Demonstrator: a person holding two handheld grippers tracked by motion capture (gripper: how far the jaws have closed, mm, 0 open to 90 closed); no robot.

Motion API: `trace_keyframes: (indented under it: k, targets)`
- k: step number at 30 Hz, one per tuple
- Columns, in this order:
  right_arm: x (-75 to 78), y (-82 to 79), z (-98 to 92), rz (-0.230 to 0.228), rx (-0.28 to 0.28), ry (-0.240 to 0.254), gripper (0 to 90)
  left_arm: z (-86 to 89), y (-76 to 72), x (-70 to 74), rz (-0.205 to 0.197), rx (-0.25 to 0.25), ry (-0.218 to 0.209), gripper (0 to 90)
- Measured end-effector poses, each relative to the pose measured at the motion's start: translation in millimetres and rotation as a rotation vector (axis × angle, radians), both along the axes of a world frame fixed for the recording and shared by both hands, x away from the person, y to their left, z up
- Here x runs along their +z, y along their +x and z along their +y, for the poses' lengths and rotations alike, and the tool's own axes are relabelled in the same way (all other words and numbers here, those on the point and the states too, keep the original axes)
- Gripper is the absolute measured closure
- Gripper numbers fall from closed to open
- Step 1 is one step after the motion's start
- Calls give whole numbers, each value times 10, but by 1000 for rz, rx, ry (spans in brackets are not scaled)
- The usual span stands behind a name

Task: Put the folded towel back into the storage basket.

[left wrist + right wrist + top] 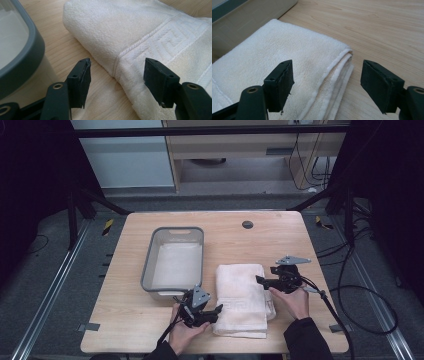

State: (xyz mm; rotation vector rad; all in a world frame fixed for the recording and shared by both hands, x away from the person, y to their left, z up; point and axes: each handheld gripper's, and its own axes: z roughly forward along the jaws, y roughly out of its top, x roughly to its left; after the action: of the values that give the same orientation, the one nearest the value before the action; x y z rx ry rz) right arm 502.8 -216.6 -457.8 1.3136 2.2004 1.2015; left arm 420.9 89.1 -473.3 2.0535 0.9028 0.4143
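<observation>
A light wooden table [150,330] stands on a grey floor, with dark frame rails at both sides. A folded white towel [242,297] lies flat on the near half of the table, just right of a grey plastic tub [147,267] that holds another pale cloth.

Left gripper [206,312]: jaws wide apart, holding nothing. In the left gripper view they straddle the towel's near left edge, one jaw over bare wood beside the tub, the other over the woven key-pattern border; the pads do not press on the fabric.

Right gripper [263,281]: jaws wide apart, holding nothing. In the right gripper view [327,85] they bracket the towel's layered right edge near its far corner, one jaw above the terry surface, the other above bare table. Whether that jaw touches the pile cannot be told.

No brand, label or legible writing is seen; the towel carries only the woven border band
</observation>
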Motion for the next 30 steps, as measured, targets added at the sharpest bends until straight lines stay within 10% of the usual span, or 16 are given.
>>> trace_keyframes:
  k: [30]
  targets:
    - [-317,196,145,125,14,-1,376,-168,127,-254,121,-48,-11,422]
